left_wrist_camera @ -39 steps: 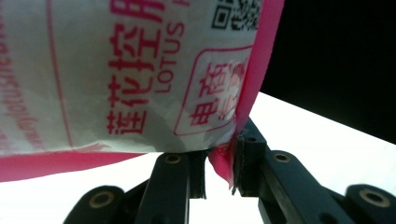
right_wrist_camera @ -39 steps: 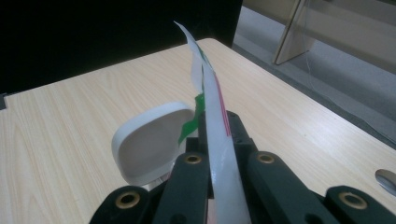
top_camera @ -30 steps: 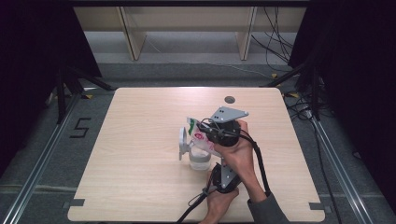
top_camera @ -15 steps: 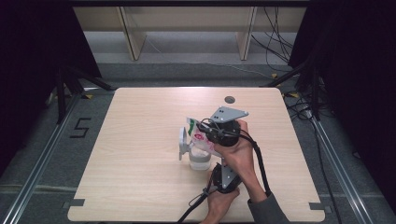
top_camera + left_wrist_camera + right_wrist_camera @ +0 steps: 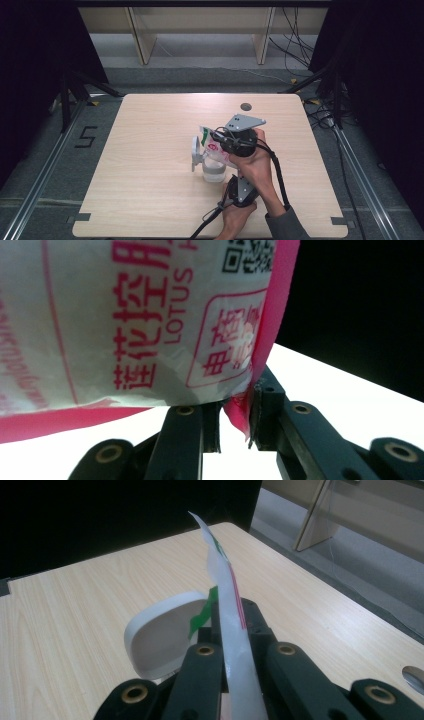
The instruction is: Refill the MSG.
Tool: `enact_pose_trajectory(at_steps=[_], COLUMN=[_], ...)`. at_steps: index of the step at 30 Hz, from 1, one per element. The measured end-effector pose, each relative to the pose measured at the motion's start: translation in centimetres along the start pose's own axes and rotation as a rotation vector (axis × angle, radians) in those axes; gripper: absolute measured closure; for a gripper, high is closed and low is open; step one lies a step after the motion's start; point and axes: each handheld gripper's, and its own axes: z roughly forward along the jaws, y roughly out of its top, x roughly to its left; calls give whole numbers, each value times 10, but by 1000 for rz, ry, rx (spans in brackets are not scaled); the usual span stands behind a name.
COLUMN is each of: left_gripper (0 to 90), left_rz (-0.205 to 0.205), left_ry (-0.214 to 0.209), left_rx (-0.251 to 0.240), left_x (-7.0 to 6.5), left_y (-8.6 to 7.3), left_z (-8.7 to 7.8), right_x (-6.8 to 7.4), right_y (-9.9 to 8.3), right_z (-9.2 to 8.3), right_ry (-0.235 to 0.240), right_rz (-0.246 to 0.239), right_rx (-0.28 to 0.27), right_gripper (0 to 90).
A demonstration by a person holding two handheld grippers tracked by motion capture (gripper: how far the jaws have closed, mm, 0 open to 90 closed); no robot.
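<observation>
Table: you work at a light wooden table (image 5: 150, 190) with rounded corners and a pale grain running along its length.
Grommet hole: a small dark round hole (image 5: 245, 106) sits in the tabletop near the far edge, right of the middle.
Container: a clear container (image 5: 214, 170) stands directly on the wood, well nearer to you than the hole and a little to its left.
Lid: its white hinged lid (image 5: 195, 153) stands open on the container's left side, off the wood.
Notches: two small dark cut-outs mark the near edge, far from the hole.
</observation>
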Motion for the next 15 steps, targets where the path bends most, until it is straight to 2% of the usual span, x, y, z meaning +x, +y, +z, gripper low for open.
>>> enact_pose_trajectory(at_steps=[2, 4, 5, 6, 9, 10, 12, 15], left_gripper=[770, 770, 770, 770, 770, 770, 771, 770], left_rz=[-19, -17, -19, -20, -12, 2, -19, -15], left_ry=[-12, -10, -12, -13, -10, -5, -14, -13], left_rx=[-10, -10, -8, -8, -10, -1, -8, -9], left_x=[-1, 0, 0, 0, 0, 0, 0, 0], left_y=[0, 0, 0, 1, 0, 0, 1, 0], left_z=[0, 0, 0, 0, 0, 0, 0, 0], right_x=[0, 0, 1, 0, 0, -1, -1, 0], right_y=[0, 0, 0, 0, 0, 0, 0, 0], right_z=[0, -1, 0, 0, -1, -1, 0, -1], right_ry=[8, 4, -1, 7, 10, -1, -7, 2], right_rz=[0, -6, 14, -2, -5, -14, -17, -10], right_rx=[7, 6, 3, 2, 7, -2, -9, 1], right_gripper=[879, 879, 879, 879, 880, 880, 880, 880])
